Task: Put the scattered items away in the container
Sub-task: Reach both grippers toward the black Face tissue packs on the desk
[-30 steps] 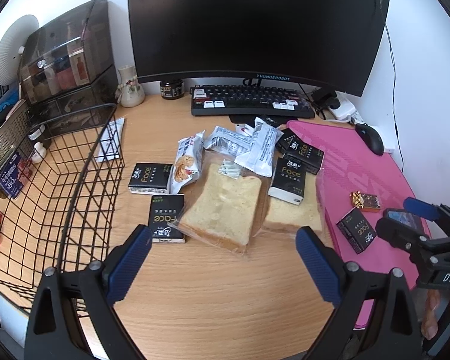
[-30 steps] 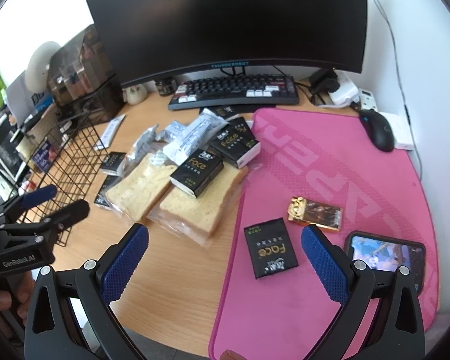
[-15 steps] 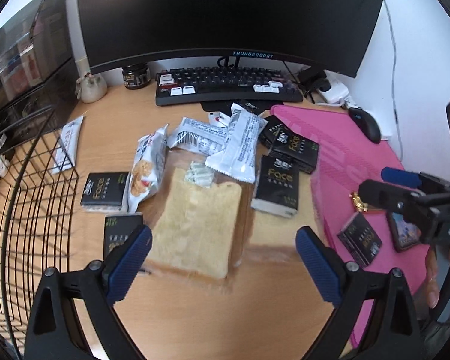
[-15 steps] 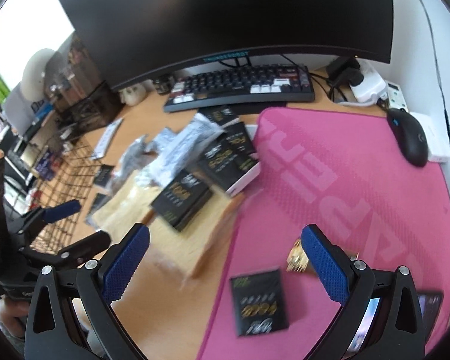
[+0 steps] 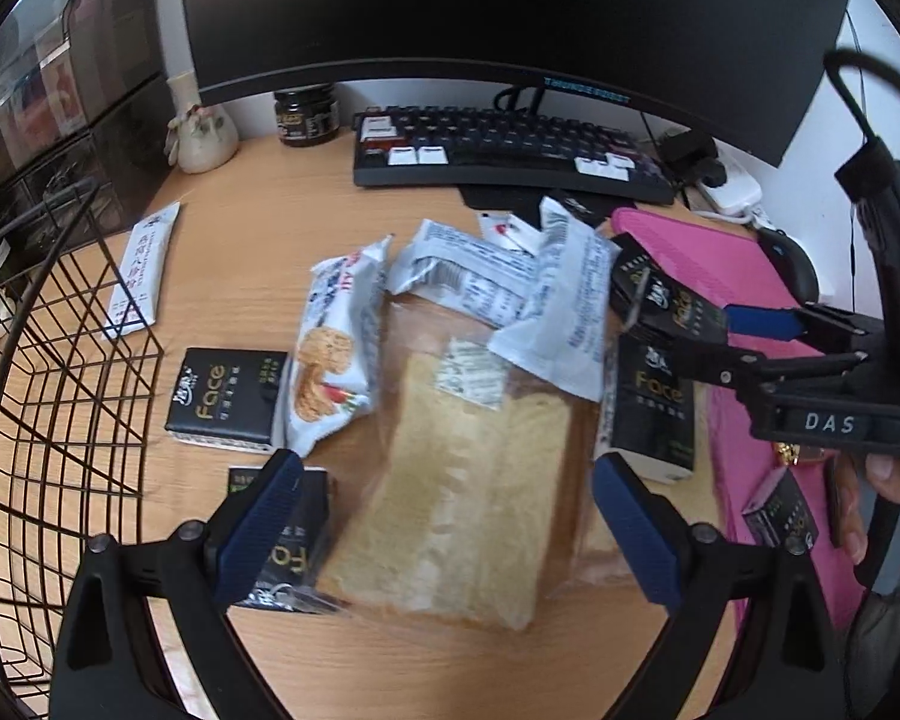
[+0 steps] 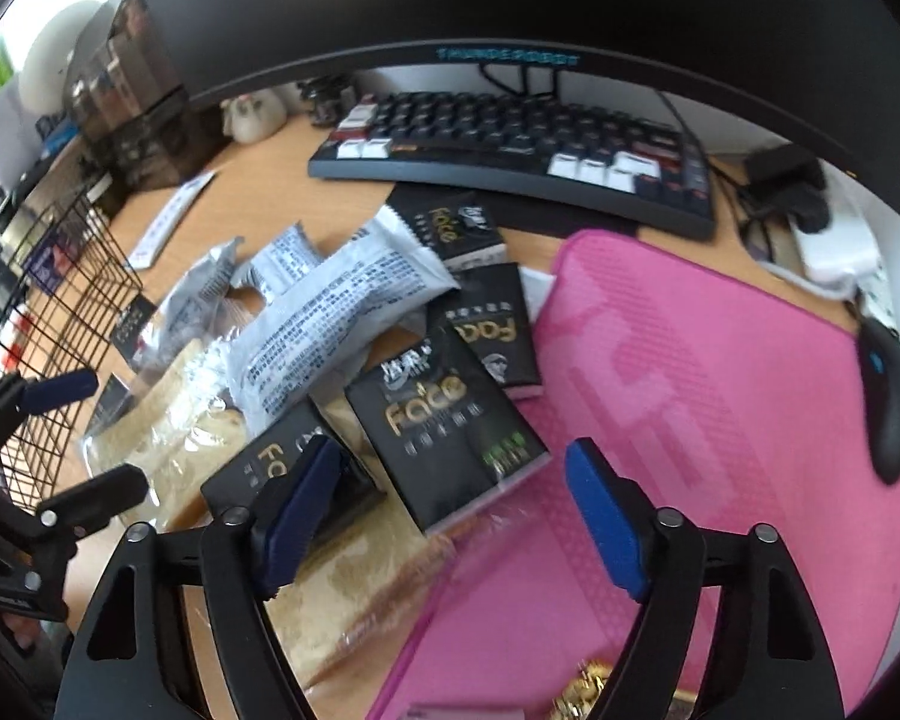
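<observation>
A wire basket point(image 5: 60, 360) stands at the left of the desk. Beside it lies a pile: bagged bread slices point(image 5: 468, 492), white snack packets point(image 5: 330, 354) and several black Face packs point(image 5: 222, 396). My left gripper point(image 5: 447, 531) hangs open low over the bread, one finger over a black pack point(image 5: 294, 546). My right gripper point(image 6: 450, 516) hovers at the pile's right edge with its jaws closing. A black Face pack point(image 6: 444, 420) lies just ahead between its fingers, and the pads are not touching it. The right gripper point(image 5: 726, 336) also shows in the left wrist view.
A keyboard point(image 6: 510, 150) and a large monitor point(image 5: 480, 12) close off the back. A pink mat point(image 6: 720, 390) with a mouse point(image 6: 894, 414) covers the right side. A jar point(image 5: 306, 117), a figurine point(image 5: 201, 132) and a dark drawer unit point(image 5: 60, 90) stand at the back left.
Both grippers have come forward and down onto the pile. The right one moved left off the pink mat to the black packs, and its jaws have narrowed.
</observation>
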Demonstrator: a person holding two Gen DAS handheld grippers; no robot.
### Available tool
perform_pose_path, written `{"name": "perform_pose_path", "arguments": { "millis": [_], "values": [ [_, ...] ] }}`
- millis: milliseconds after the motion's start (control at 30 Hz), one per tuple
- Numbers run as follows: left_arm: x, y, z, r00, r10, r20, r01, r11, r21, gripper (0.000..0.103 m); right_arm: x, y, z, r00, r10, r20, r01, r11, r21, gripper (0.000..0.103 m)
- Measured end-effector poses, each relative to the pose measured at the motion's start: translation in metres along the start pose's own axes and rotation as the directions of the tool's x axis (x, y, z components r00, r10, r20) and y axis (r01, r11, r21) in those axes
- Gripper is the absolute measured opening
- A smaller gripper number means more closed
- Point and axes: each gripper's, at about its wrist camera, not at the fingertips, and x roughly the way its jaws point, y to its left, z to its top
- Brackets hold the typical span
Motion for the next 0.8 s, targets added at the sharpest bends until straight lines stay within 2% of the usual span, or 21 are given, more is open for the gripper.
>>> {"name": "perform_pose_path", "arguments": {
  "millis": [133, 433, 500, 567, 733, 800],
  "values": [
    [0.005, 0.001, 0.001, 1.0, -0.008, -0.013, 0.008, 1.0, 0.001, 0.096, 0.004, 0.004, 0.005, 0.999, 0.034, 0.004, -0.034, 0.999, -0.018, 0.071],
    [0.002, 0.006, -0.001, 1.0, -0.024, -0.01, 0.024, 1.0, -0.015, 0.096, 0.01, 0.016, 0.005, 0.995, 0.098, -0.007, -0.098, 0.995, -0.034, 0.07],
    [0.001, 0.009, -0.003, 1.0, -0.014, -0.014, 0.014, 1.0, -0.021, 0.096, 0.007, 0.021, 0.002, 0.995, 0.097, -0.013, -0.098, 0.994, -0.044, 0.064],
    [0.0, 0.01, -0.005, 1.0, -0.005, -0.019, 0.005, 1.0, -0.017, 0.096, 0.001, 0.025, -0.006, 0.995, 0.098, -0.021, -0.099, 0.994, -0.056, 0.059],
    [0.002, 0.0, -0.009, 1.0, -0.008, -0.026, 0.008, 1.0, 0.01, 0.096, -0.021, 0.031, -0.036, 0.996, 0.084, -0.041, -0.087, 0.994, -0.069, 0.055],
    [0.005, -0.007, -0.012, 0.999, -0.013, -0.035, 0.014, 1.0, 0.023, 0.096, -0.031, 0.033, -0.046, 0.997, 0.06, -0.043, -0.063, 0.995, -0.072, 0.05]
  ]
}}
